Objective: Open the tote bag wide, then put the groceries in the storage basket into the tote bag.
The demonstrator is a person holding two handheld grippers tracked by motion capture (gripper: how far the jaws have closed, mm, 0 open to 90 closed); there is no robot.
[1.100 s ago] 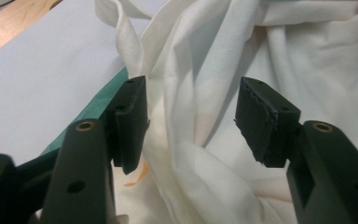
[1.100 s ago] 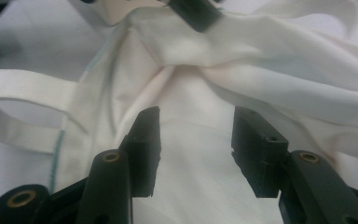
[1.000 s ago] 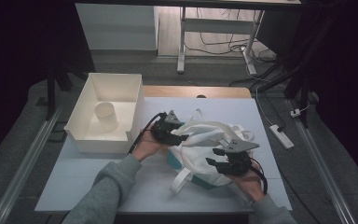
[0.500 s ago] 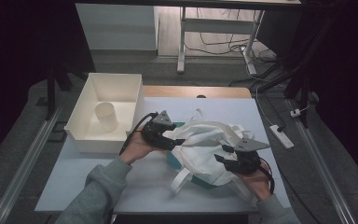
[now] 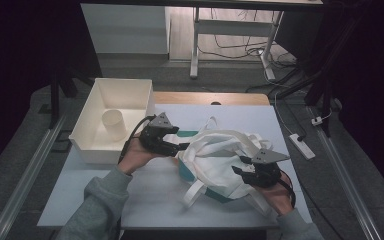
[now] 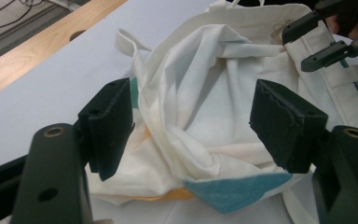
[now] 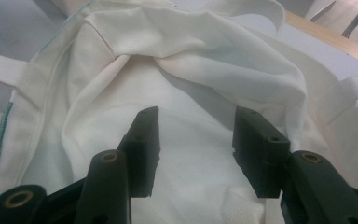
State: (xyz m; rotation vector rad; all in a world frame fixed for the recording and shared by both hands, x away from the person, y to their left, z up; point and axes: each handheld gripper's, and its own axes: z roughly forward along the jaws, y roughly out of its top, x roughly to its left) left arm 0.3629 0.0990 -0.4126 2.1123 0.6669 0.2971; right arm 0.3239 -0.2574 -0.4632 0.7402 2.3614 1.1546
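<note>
A crumpled white tote bag (image 5: 219,159) with teal trim and loose straps lies in the middle of the white table (image 5: 150,187). My left gripper (image 5: 181,147) is at the bag's left edge. Its jaws have just been opening. In the left gripper view it (image 6: 193,121) stands open, the bunched cloth (image 6: 200,107) lies under the gap and neither pad presses it. My right gripper (image 5: 241,171) is over the bag's right side. In its own view it (image 7: 193,140) is open above smooth cloth (image 7: 191,60), with nothing pinched. The left gripper view also shows it (image 6: 324,39) farther off, by the bag's rim.
A white bin (image 5: 87,131) with a white cup (image 5: 114,124) inside sits at the table's back left, close to my left hand. A wooden strip (image 5: 240,98) runs along the far edge. A power strip (image 5: 300,145) lies on the floor to the right.
My left gripper has drawn back to the left and risen a little from the bag, and its jaws stand wider. The right gripper has stayed almost where it was.
</note>
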